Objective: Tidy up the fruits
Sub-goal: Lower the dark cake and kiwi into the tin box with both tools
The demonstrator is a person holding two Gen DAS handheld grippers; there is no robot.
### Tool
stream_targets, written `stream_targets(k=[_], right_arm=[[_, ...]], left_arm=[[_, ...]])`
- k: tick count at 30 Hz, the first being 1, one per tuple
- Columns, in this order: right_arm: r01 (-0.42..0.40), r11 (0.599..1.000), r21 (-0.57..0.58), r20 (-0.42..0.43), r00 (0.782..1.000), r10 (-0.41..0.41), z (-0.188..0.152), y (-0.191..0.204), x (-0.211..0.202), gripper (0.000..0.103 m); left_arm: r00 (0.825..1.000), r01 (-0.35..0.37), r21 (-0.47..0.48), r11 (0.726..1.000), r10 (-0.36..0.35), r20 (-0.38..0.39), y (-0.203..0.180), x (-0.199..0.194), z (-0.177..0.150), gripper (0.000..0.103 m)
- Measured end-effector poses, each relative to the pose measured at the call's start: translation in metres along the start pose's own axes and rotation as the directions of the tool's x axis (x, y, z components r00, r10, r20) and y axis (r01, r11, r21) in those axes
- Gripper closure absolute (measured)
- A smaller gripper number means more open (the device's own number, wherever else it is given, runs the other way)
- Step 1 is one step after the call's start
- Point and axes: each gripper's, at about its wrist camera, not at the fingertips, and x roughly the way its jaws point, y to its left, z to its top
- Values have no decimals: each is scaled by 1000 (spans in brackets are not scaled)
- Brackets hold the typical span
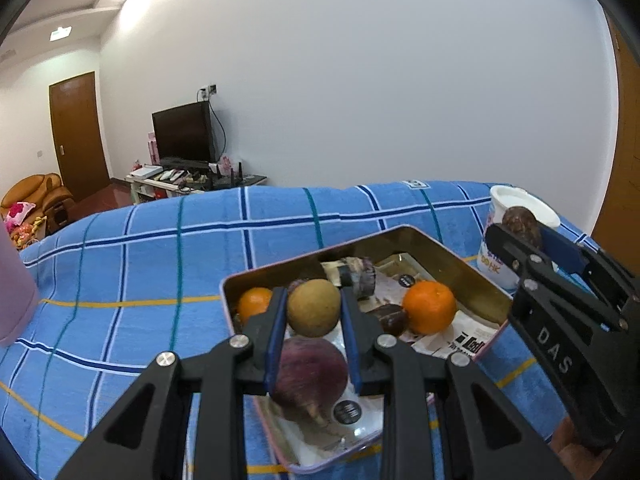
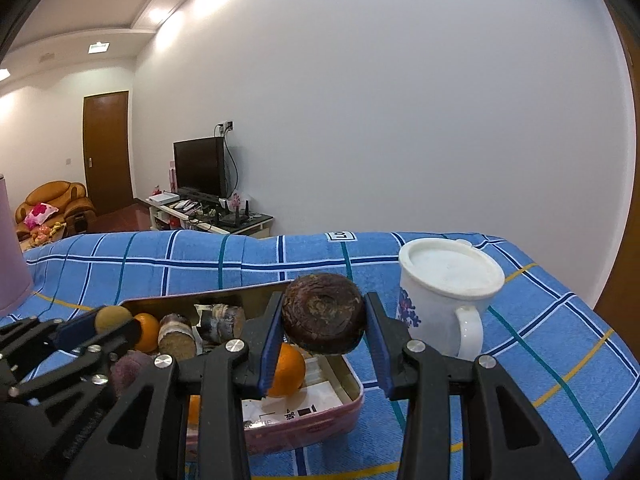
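Observation:
My left gripper [image 1: 313, 295] is shut on a small round tan fruit [image 1: 314, 312], held just above an open tin [image 1: 460, 258] with a gold inside. In the tin lie a purple fruit [image 1: 310, 376], two oranges [image 1: 430, 307] [image 1: 254, 302], cut cane pieces [image 1: 356, 276] and a dark brown piece [image 1: 390, 318]. My right gripper [image 2: 324, 303] is shut on a dark brown, flat round fruit [image 2: 324, 316] above the tin's right end [image 2: 320, 420]. Each gripper shows in the other's view: the right gripper [image 1: 522, 236] and the left gripper [image 2: 110, 326] with the tan fruit [image 2: 113, 316].
A white lidded mug [image 2: 444, 296] stands just right of the tin, close behind the right gripper. A blue plaid cloth [image 1: 160, 248] covers the surface. A pink object [image 1: 16, 292] stands at the far left. Printed papers [image 1: 468, 338] line the tin's bottom.

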Motion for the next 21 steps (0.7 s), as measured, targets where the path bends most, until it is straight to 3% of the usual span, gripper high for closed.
stream_targets(k=[9, 14, 21], right_arm=[[-30, 999, 42, -60, 998, 33, 1, -4, 8, 62], [-21, 999, -28, -88, 996, 19, 9, 0, 18, 62], [-35, 998, -43, -120, 992, 29, 18, 7, 39, 62]], left_arm=[[1000, 13, -12, 1000, -13, -14, 0, 5, 4, 75], [999, 37, -41, 998, -38, -22, 1, 9, 9, 75], [998, 59, -56, 997, -61, -32, -3, 14, 11, 75]])
